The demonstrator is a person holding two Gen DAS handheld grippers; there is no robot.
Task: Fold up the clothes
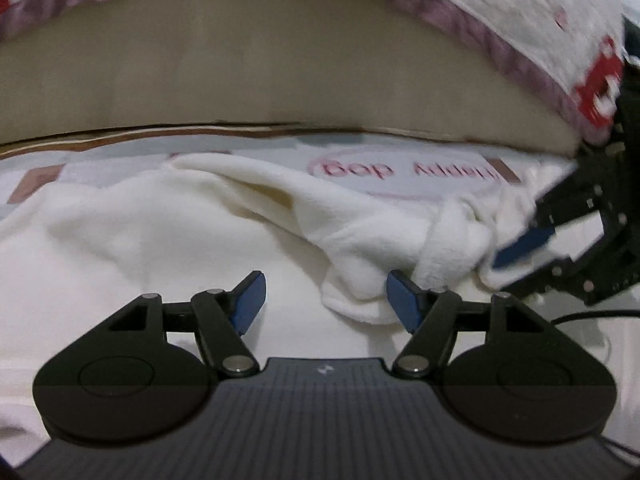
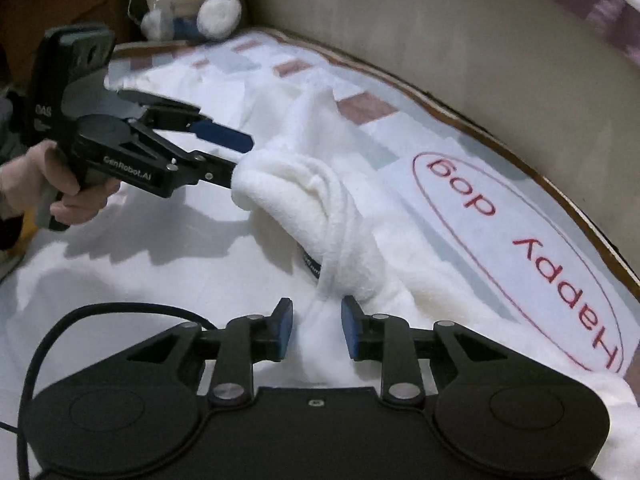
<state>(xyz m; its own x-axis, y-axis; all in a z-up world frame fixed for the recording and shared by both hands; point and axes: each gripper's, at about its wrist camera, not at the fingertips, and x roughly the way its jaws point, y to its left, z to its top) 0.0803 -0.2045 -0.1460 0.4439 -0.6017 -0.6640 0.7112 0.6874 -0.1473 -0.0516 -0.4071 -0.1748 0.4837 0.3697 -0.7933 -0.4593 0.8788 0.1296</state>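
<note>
Fleece: cream-white, thick pile, on the bed sheet. Most of it lies spread flat from 6 to 9 o'clock in the right wrist view. One part is gathered into a raised, rope-like ridge that runs from centre down to 6 o'clock. A dark label shows in the hollow under the ridge. Which part of the garment the ridge is (sleeve, hem or collar), I cannot tell. No neat fold shows anywhere.

Left gripper: jaws wide apart, clamping nothing. In its own view the bunched end of the fleece touches the right-hand pad only, at about 4 o'clock. From the right wrist view, a hand holds the tool at 9 o'clock. Its lower finger is buried in the ridge's upper end and its upper pad is clear of the cloth. Judgement: it is placed to prop or take that end.

Right gripper: pads part-way apart. The ridge narrows to a strand just at their tips, and white pile fills the gap. Whether it pinches the strand or stands over it, I cannot tell. Judgement: the two tools sit at opposite ends of the ridge so that the bunch can be drawn straight.

Plush toy at 11 o'clock, well apart.

The fleece looks soft and limp, and should slump wherever it is let go.
</note>
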